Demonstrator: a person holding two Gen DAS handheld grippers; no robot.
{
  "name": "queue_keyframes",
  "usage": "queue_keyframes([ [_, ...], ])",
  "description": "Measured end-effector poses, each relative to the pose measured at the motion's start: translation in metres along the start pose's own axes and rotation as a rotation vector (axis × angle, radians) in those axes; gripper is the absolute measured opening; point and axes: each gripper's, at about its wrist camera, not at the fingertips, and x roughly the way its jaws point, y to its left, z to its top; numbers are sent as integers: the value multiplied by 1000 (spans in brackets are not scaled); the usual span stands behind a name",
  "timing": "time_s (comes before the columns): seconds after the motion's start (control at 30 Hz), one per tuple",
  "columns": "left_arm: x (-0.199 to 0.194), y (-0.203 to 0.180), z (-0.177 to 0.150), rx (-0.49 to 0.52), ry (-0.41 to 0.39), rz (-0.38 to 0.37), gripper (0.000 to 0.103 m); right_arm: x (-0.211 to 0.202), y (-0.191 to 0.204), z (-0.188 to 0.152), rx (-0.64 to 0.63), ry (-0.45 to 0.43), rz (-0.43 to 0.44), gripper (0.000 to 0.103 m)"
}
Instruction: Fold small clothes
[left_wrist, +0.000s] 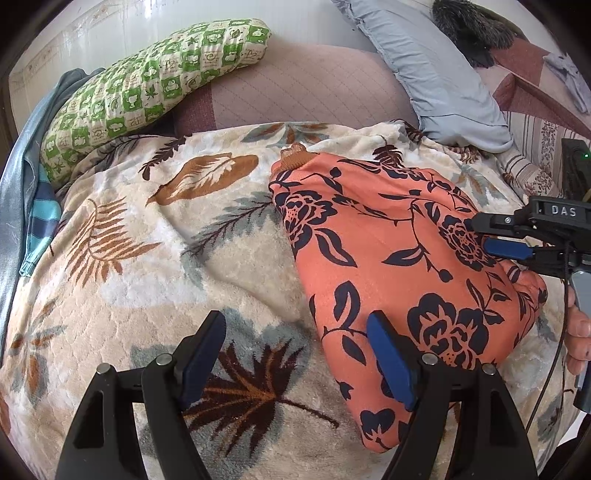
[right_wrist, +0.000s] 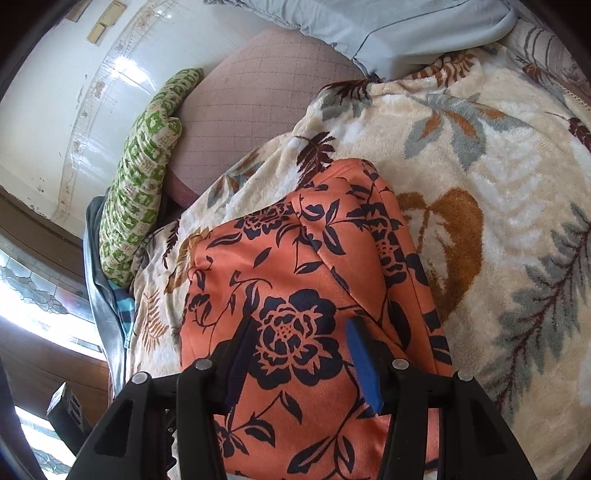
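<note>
The left gripper (left_wrist: 295, 354) stands open over the leaf-print blanket (left_wrist: 129, 295), one pad at the near edge of the orange floral garment (left_wrist: 388, 258). The garment lies folded toward the blanket's right side. The right gripper (right_wrist: 299, 354) hovers half open over it, gripping nothing. To finish well, press the fold flat and square its edges. Beyond lies a green checked pillow (left_wrist: 147, 85).
</note>
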Motion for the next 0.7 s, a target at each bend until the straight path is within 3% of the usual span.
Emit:
queue_keyframes([
  [0.43, -1, 1, 1, -26, 5, 7, 83, -17, 9, -4, -24, -24, 7, 55],
  [0.6, -9, 5, 8, -53, -27, -5, 83, -21, 20, -5, -51, -63, 12, 55],
  [0.7, -4, 9, 13, -60, -25, 1, 85, -8, 18, -4, -35, -47, -24, 55],
])
